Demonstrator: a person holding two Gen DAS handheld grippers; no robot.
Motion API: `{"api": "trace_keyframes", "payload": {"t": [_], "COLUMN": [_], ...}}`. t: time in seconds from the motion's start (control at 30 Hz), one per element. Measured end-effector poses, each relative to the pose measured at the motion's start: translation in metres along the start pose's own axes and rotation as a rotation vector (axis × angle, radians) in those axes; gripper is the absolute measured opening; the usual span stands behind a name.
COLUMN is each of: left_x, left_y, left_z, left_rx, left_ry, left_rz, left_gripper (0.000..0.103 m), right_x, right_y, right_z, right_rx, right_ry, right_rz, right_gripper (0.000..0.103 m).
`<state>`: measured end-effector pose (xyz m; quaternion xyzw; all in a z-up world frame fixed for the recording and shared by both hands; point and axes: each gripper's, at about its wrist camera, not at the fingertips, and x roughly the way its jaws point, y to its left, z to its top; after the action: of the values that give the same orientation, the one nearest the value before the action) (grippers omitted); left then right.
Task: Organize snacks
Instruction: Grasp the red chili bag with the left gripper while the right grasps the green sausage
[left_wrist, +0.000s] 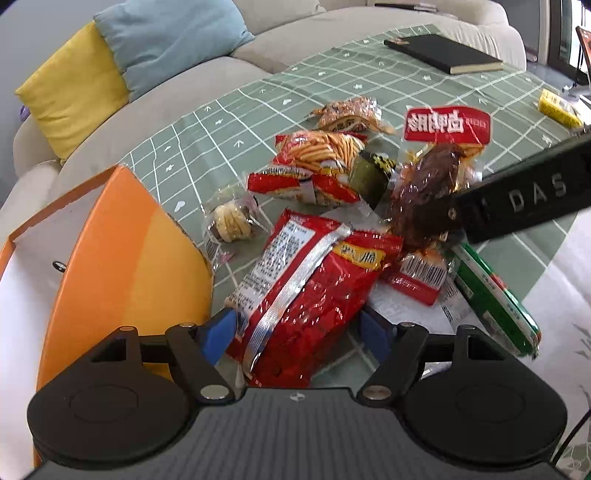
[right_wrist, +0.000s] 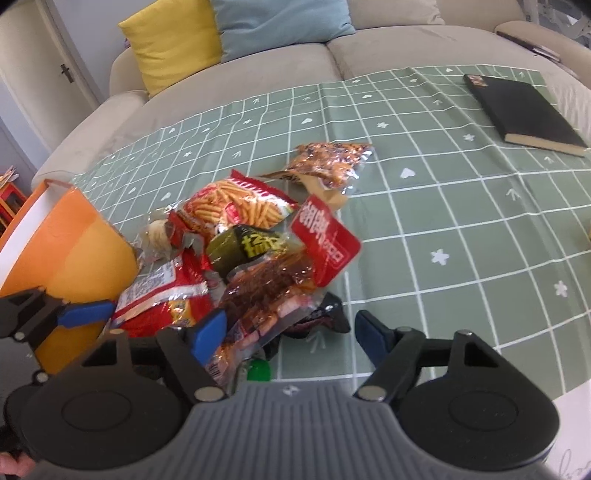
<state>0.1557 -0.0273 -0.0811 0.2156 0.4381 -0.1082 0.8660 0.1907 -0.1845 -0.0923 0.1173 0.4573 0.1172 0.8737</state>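
A: Several crinkly snack packets are seen heaped on the counter (right_wrist: 424, 206), which is covered by a green grid-patterned cloth. How is the left gripper (left_wrist: 299, 332) held?

B: Its blue-tipped fingers are spread, and a large red foil bag with a silver seam (left_wrist: 306, 288) is framed between them; whether the pads touch it cannot be told. The bag lies on the counter beside a tall orange cardboard box (left_wrist: 122, 258).

A: And the right gripper (right_wrist: 291, 332)?

B: Its fingers are also spread. A clear packet of dark braised meat with a red label (right_wrist: 280, 284) lies across its left finger; no pinch is seen. In the left wrist view the same packet (left_wrist: 432, 184) is met by the black gripper body reaching in from the right.

A: What else is piled there?

B: A red-and-orange bag of stick crisps (right_wrist: 236, 206), a small dark green packet with yellow lettering (right_wrist: 247, 247), a round pale biscuit in clear wrap (left_wrist: 232, 223) and a long green packet (left_wrist: 495, 299). A thick black notebook (right_wrist: 528, 114) lies well apart, near the grey sofa (right_wrist: 406, 48).
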Motion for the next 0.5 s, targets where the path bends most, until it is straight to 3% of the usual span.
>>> {"api": "trace_keyframes", "payload": {"t": [0.4, 0.43, 0.47, 0.5], "left_x": [0.0, -0.001, -0.002, -0.003], "left_y": [-0.001, 0.0, 0.001, 0.002], "left_z": [0.002, 0.002, 0.001, 0.001], "left_rx": [-0.047, -0.056, -0.067, -0.077], "left_ry": [-0.021, -0.021, -0.021, -0.022], "left_rz": [0.009, 0.009, 0.006, 0.003], "left_gripper": [0.07, 0.07, 0.07, 0.07], "right_x": [-0.011, -0.013, -0.014, -0.016], "right_y": [0.001, 0.003, 0.003, 0.003], "right_z": [-0.003, -0.003, -0.003, -0.003], "right_rx": [-0.018, -0.024, -0.027, -0.025], "right_ry": [-0.042, -0.046, -0.052, -0.059], "right_rz": [-0.026, -0.035, -0.036, -0.03], "right_gripper": [0.044, 0.038, 0.02, 0.012]}}
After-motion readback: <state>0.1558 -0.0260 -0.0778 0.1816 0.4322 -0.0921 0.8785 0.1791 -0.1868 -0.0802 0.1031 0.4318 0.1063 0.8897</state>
